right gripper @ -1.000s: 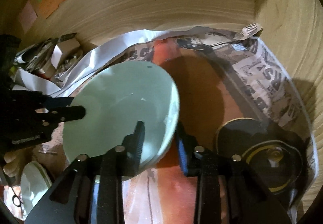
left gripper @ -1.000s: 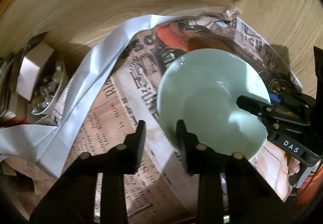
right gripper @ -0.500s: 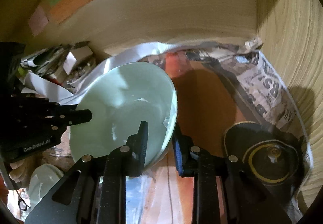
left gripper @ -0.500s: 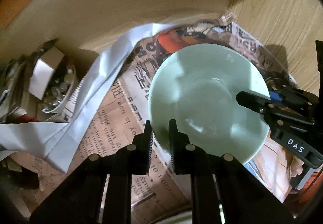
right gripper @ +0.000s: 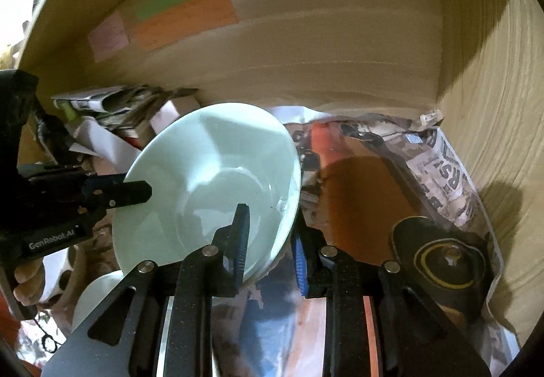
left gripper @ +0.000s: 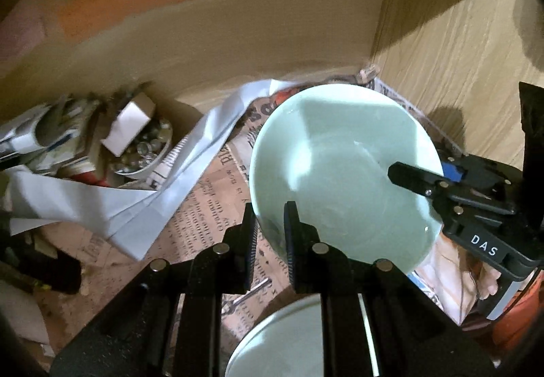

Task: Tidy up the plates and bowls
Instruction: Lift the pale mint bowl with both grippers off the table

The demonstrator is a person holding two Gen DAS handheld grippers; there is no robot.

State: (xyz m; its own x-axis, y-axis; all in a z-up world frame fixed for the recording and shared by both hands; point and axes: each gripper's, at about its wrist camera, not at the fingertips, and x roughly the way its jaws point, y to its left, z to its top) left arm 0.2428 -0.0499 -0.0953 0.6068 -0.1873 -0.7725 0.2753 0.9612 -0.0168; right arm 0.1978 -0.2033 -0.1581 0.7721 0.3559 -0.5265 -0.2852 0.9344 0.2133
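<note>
Pale green bowl held at both rims above the newspaper-lined cupboard shelf.

Nearest, the left gripper [left gripper: 268, 224] and right gripper [right gripper: 270, 234] each clench opposite rims of the pale green bowl [left gripper: 343, 173], which hangs tilted over the newspaper lining [left gripper: 210, 200]; it is not yet set down. A second pale green dish [left gripper: 289, 339] lies below, probably its stacking mate. Beyond, a black lid [right gripper: 442, 261] occupies the shelf's right side; a dish of small glass pieces [left gripper: 146, 149] and folded papers crowd the back left corner.
</note>
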